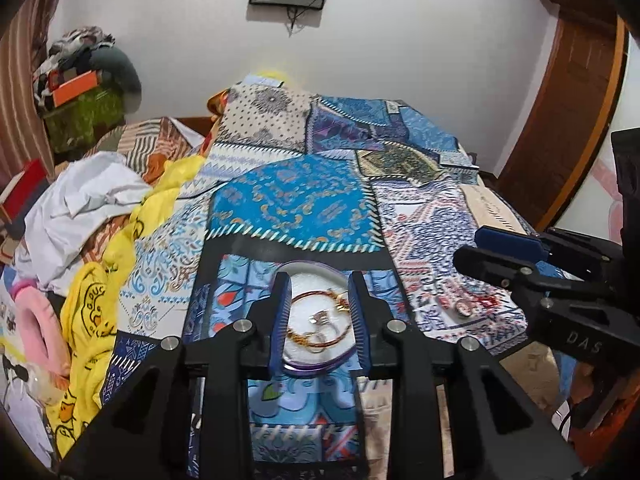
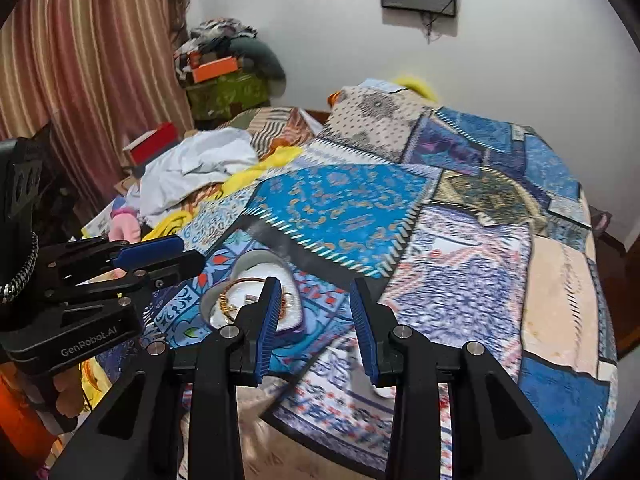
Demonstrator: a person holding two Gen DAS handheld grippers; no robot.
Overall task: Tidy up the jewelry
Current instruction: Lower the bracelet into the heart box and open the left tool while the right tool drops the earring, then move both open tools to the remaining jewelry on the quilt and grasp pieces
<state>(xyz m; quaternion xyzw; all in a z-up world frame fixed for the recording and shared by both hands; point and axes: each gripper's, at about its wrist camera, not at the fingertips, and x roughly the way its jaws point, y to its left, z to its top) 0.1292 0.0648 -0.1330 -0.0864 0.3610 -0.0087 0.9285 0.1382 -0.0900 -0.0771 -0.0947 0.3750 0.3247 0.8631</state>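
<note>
A white dish with a purple rim lies on the patchwork bedspread. It holds gold bangles, a chain and a small silver piece. My left gripper hovers above the dish, open, nothing between its pads. More small jewelry lies loose on the spread to the right, below my right gripper. In the right wrist view the dish sits left of the open, empty right gripper, with the left gripper over its left side.
White cloth, a yellow garment and a pink item are piled at the bed's left. A striped curtain hangs at left and a wooden door frame stands at right. The bed's near edge drops off below the grippers.
</note>
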